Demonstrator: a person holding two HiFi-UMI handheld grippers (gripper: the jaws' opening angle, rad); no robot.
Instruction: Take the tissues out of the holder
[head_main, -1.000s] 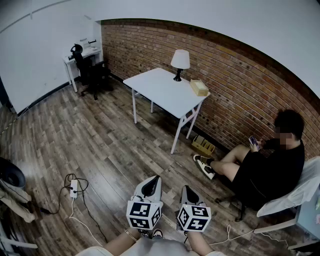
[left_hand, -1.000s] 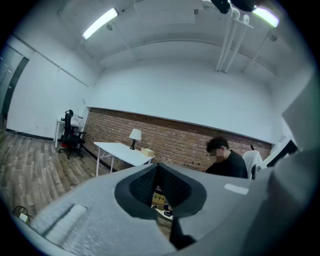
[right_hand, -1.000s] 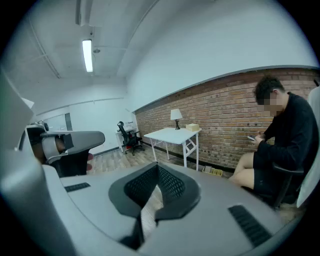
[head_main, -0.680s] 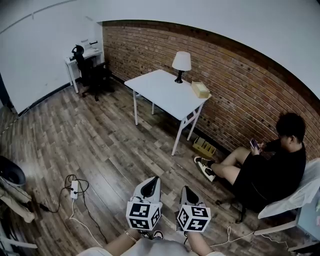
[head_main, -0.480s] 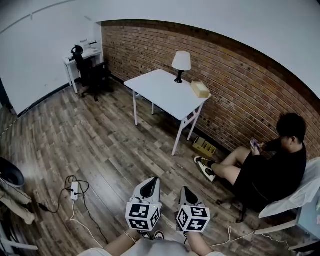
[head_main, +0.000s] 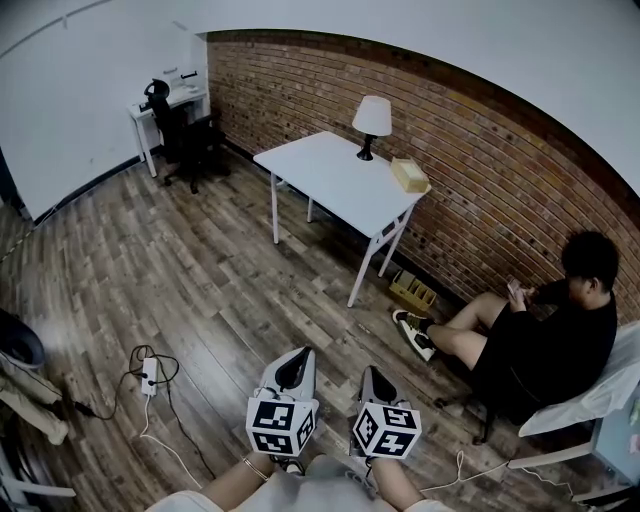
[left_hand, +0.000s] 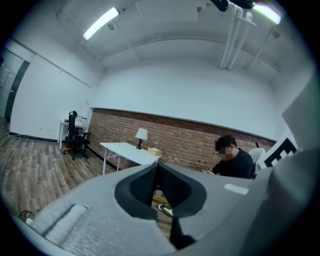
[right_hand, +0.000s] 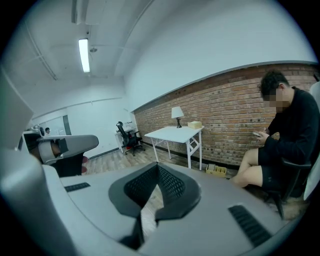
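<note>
The approach is judged to be the step in hand, since nothing of the task has yet been touched. The holder (head_main: 410, 174) is seen on the table (head_main: 320, 165), at the table's far corner, just beside the lamp (head_main: 372, 115). The tissues themselves are too small to be made out. Both grippers are held side by side well short of the table and are aimed toward it. The left gripper (left_hand: 157, 163) is clenched with nothing between its jaws, and the right gripper (right_hand: 157, 164) is likewise closed and empty. A person (head_main: 550, 320) is seated to the right of the table, apart from it. For the next move, the gap to the table would probably have to be closed first. The jaws of one gripper would then need to be parted above the holder's top so that a tissue can be pinched. The other gripper might well be needed to steady the holder, which looks light enough to be lifted along with the tissue.
</note>
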